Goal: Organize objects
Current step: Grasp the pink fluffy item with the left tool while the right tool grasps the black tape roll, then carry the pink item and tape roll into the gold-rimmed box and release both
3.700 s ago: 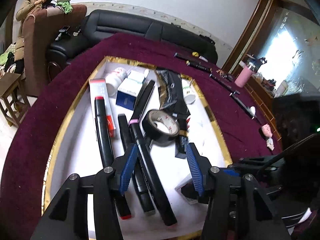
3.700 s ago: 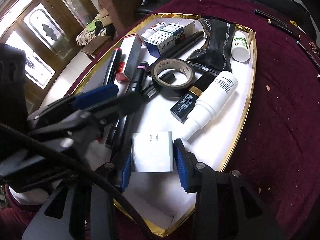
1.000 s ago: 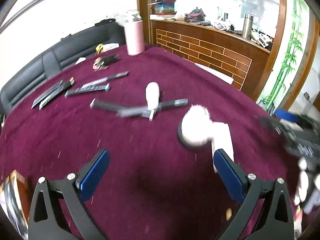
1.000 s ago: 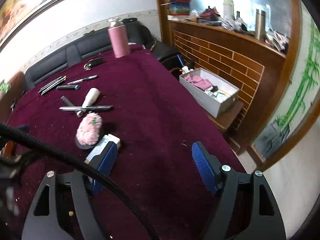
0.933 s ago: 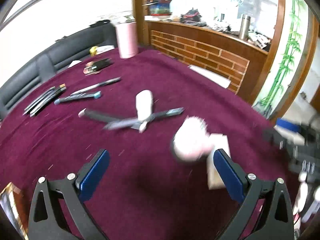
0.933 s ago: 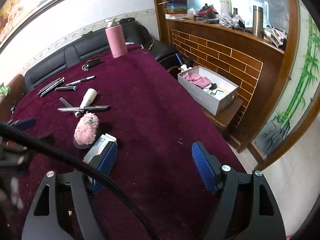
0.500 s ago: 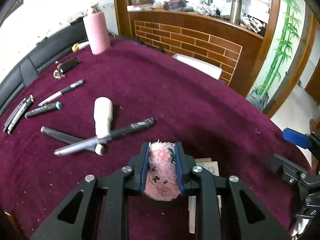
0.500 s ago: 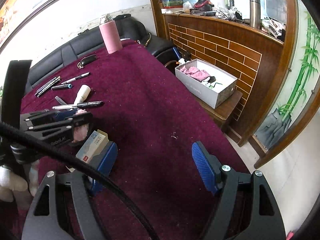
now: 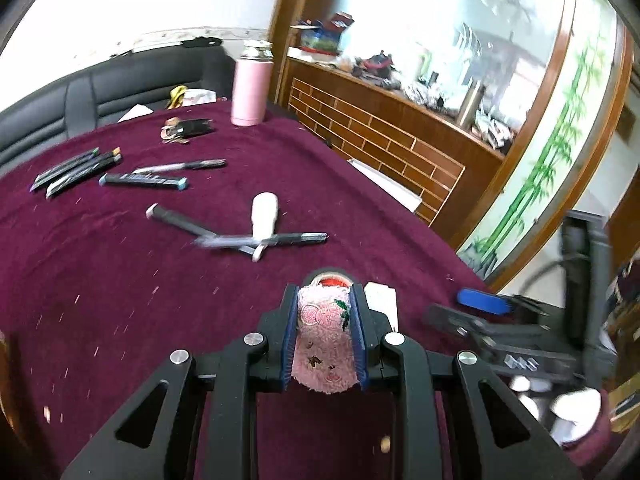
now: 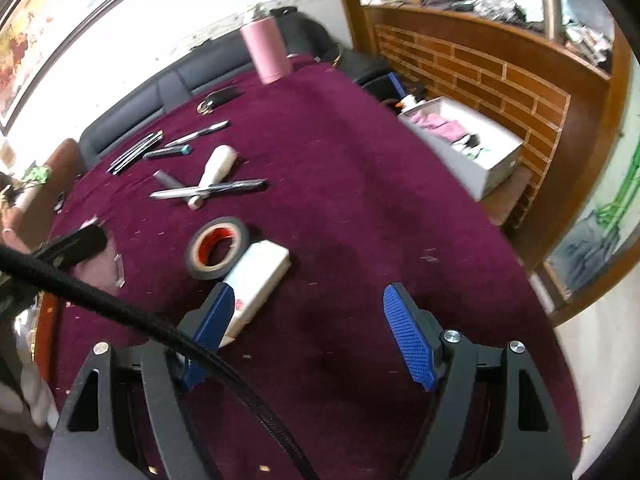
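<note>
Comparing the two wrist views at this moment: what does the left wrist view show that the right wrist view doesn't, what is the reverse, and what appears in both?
Only the left wrist view shows the pink fluffy item clamped between the left tongs.

Only the right wrist view shows the open white box of cloths beside the table, the whole roll of black tape with the white carton against it, and the right tongs open and empty.

Both show the maroon tablecloth, the pink flask, the white bottle and the scattered pens.

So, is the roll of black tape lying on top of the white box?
No, the black tape lies flat on the cloth beside the white box.
</note>
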`<act>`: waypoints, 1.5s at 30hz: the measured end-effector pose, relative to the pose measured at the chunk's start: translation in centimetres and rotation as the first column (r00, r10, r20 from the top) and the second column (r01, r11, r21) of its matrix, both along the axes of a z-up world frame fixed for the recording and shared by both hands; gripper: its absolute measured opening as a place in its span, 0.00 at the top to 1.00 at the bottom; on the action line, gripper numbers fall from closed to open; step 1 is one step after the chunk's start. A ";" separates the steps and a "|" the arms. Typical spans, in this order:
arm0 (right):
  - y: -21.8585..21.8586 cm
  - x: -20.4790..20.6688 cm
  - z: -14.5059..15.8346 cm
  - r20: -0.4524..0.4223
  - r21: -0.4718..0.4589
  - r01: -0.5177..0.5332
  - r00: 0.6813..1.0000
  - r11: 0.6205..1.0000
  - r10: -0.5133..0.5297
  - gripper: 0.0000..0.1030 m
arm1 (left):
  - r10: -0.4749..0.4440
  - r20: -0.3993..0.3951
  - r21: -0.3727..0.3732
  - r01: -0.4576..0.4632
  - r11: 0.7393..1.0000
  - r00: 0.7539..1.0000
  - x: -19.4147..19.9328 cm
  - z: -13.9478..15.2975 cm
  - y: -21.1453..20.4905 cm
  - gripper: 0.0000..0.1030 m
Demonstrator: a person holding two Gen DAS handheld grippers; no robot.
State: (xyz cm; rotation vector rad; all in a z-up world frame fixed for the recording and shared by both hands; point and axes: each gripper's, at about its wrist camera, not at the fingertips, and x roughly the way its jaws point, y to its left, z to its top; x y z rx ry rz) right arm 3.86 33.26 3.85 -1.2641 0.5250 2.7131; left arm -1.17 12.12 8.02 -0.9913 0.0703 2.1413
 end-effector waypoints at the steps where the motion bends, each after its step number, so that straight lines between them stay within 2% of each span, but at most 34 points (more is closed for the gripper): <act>1: -0.3 -0.3 0.0 0.004 0.000 -0.007 1.000 1.000 0.007 0.25 | 0.004 0.005 0.010 -0.004 1.000 1.000 0.1 0.0 -0.5 0.80; 4: -1.6 -0.6 0.4 -0.012 0.027 -0.035 0.999 0.999 0.036 0.25 | 0.019 0.014 0.023 -0.019 1.000 1.000 1.1 -0.1 -2.7 0.80; 7: -4.0 -1.2 1.3 -0.033 0.124 -0.119 0.992 0.985 0.124 0.25 | 0.028 0.020 0.023 -0.028 0.999 0.999 2.0 -0.6 -4.3 0.80; 10: -7.3 -2.9 1.5 -0.005 0.235 -0.257 0.964 0.938 0.265 0.25 | 0.046 0.032 0.037 -0.047 0.998 0.998 2.4 -1.0 -5.9 0.80; 12: -8.8 -4.5 1.3 0.024 0.289 -0.314 0.947 0.904 0.321 0.25 | 0.072 0.051 0.052 -0.074 0.996 0.996 2.4 -1.3 -7.2 0.80; 13: -9.3 -5.4 1.1 0.048 0.313 -0.327 0.943 0.892 0.329 0.27 | 0.081 0.057 0.054 -0.084 0.995 0.995 2.4 -1.4 -7.6 0.80; 15: -9.7 -7.2 0.4 0.102 0.331 -0.354 0.935 0.875 0.339 0.38 | 0.105 0.069 0.059 -0.109 0.992 0.992 2.4 -1.6 -8.8 0.80; 17: -9.9 -8.6 -0.5 0.163 0.312 -0.392 0.919 0.866 0.358 0.59 | 0.123 0.082 0.065 -0.129 0.990 0.989 2.4 -1.8 -9.9 0.80; 20: -10.3 -9.5 -1.7 0.234 0.340 -0.409 0.909 0.847 0.345 0.62 | 0.143 0.104 0.071 -0.151 0.986 0.984 2.6 -2.5 -11.4 0.80; 22: -10.6 -9.7 -1.8 0.247 0.373 -0.409 0.909 0.833 0.335 0.62 | 0.150 0.111 0.074 -0.158 0.985 0.982 2.7 -2.9 -12.1 0.80; 24: -10.7 -9.7 -2.1 0.274 0.358 -0.416 0.903 0.836 0.332 0.68 | 0.154 0.120 0.077 -0.164 0.983 0.981 2.9 -3.3 -12.6 0.80; 26: -10.6 -9.4 -2.2 0.271 0.322 -0.420 0.900 0.849 0.342 0.78 | 0.157 0.124 0.084 -0.168 0.982 0.980 3.2 -3.5 -13.1 0.80; 29: -9.9 -8.9 -2.1 0.260 0.253 -0.417 0.898 0.873 0.354 0.87 | 0.157 0.120 0.090 -0.168 0.982 0.980 3.6 -3.4 -13.6 0.80; 33: -9.1 -8.2 -1.6 0.242 0.184 -0.394 0.906 0.900 0.347 0.88 | 0.174 0.104 0.099 -0.184 0.978 0.979 4.1 -3.2 -14.8 0.80; 38: -10.2 -6.5 0.7 0.162 0.136 -0.383 0.918 0.914 0.361 0.88 | 0.215 0.098 0.127 -0.227 0.966 0.972 4.8 -2.6 -17.2 0.80; 41: -12.7 -5.3 2.7 0.116 0.137 -0.418 0.907 0.898 0.404 0.88 | 0.234 0.083 0.142 -0.244 0.959 0.969 5.4 -1.9 -18.7 0.80; 45: -17.4 -3.2 5.5 0.057 0.136 -0.499 0.867 0.856 0.496 0.87 | 0.290 0.047 0.158 -0.294 0.943 0.956 6.9 -0.4 -22.1 0.80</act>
